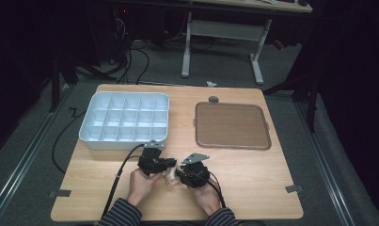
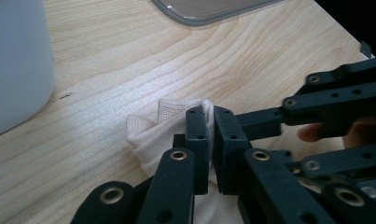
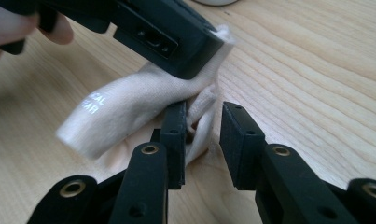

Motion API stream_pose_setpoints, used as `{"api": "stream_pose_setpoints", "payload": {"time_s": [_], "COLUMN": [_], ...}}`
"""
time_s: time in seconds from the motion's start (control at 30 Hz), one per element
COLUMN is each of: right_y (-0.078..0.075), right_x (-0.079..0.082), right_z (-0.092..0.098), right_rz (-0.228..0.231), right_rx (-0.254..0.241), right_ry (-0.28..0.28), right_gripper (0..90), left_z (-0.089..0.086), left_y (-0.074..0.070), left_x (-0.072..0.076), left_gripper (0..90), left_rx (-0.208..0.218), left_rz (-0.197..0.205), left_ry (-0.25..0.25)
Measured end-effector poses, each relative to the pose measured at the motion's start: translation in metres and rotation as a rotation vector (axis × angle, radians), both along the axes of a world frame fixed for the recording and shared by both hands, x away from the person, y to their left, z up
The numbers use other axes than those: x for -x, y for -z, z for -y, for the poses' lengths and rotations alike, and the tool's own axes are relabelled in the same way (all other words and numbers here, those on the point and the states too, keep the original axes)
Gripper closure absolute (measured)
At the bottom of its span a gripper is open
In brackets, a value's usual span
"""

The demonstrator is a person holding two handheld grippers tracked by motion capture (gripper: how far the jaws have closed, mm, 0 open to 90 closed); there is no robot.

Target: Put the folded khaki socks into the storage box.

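A small cream sock lies bunched on the wooden table between my two grippers. My left gripper comes in from the left, and in the left gripper view it is shut on a fold of the sock. My right gripper faces it from the right. Seen from the right gripper view, its jaws stand apart with a loose fold of the sock against the left jaw and a gap to the right one. Pale printed letters show on the sock.
A white compartment tray stands at the back left, close behind the left gripper. A brown flat tray lies at the back right. The table's front edge is just beneath the hands.
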State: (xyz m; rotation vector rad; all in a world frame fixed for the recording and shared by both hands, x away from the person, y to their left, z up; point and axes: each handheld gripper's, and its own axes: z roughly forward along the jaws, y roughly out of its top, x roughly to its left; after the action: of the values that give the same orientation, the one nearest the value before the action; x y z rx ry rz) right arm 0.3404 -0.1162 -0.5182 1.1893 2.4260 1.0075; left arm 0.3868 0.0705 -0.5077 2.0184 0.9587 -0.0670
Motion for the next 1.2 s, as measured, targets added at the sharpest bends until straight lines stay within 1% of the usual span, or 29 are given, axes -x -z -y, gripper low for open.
{"api": "stream_pose_setpoints", "payload": {"time_s": [0.1,0.17,0.3,0.43,0.53,0.63,0.7,0.77,0.83,0.9,0.93,1.0,1.07,1.2], "right_y": [-0.005,-0.011,-0.016,-0.020,-0.023,-0.022,-0.020,-0.019,-0.017,-0.015,-0.015,-0.012,-0.009,-0.003], "right_x": [0.007,0.015,0.029,0.039,0.043,0.042,0.041,0.040,0.037,0.037,0.037,0.039,0.041,0.042], "right_z": [0.006,0.009,0.010,0.006,0.001,-0.003,-0.005,-0.007,-0.008,-0.009,-0.010,-0.010,-0.009,-0.005], "right_rz": [0.015,0.036,0.058,0.060,0.064,0.056,0.055,0.047,0.046,0.049,0.050,0.056,0.052,0.038], "right_rx": [-0.028,-0.029,-0.044,-0.060,-0.055,-0.048,-0.045,-0.038,-0.030,-0.021,-0.012,0.014,0.034,0.052], "right_ry": [0.002,-0.008,-0.045,-0.083,-0.098,-0.106,-0.108,-0.097,-0.094,-0.099,-0.102,-0.109,-0.115,-0.112], "right_gripper": [73.8,75.7,76.1,74.8,72.3,69.2,68.6,69.1,74.0,83.6,86.2,87.7,88.4,89.0], "left_z": [0.001,0.002,0.004,0.004,0.005,0.006,0.006,0.007,0.007,0.007,0.007,0.007,0.007,0.008], "left_y": [0.001,0.001,0.001,0.002,0.002,0.002,0.002,0.002,0.002,0.002,0.002,0.002,0.003,0.004], "left_x": [0.000,0.001,0.002,0.001,0.002,0.001,0.002,0.002,0.002,0.002,0.002,0.001,0.001,0.000], "left_gripper": [86.2,86.1,86.1,86.1,86.1,86.2,86.2,86.2,86.2,86.2,86.2,86.2,86.3,86.3], "left_rx": [-0.007,-0.013,-0.026,-0.038,-0.044,-0.051,-0.056,-0.063,-0.068,-0.070,-0.070,-0.069,-0.064,-0.059], "left_rz": [0.002,0.005,0.015,0.018,0.021,0.020,0.025,0.029,0.031,0.033,0.033,0.031,0.028,0.029], "left_ry": [0.001,0.000,0.005,0.008,0.008,0.011,0.012,0.016,0.019,0.021,0.022,0.025,0.024,0.024]}}
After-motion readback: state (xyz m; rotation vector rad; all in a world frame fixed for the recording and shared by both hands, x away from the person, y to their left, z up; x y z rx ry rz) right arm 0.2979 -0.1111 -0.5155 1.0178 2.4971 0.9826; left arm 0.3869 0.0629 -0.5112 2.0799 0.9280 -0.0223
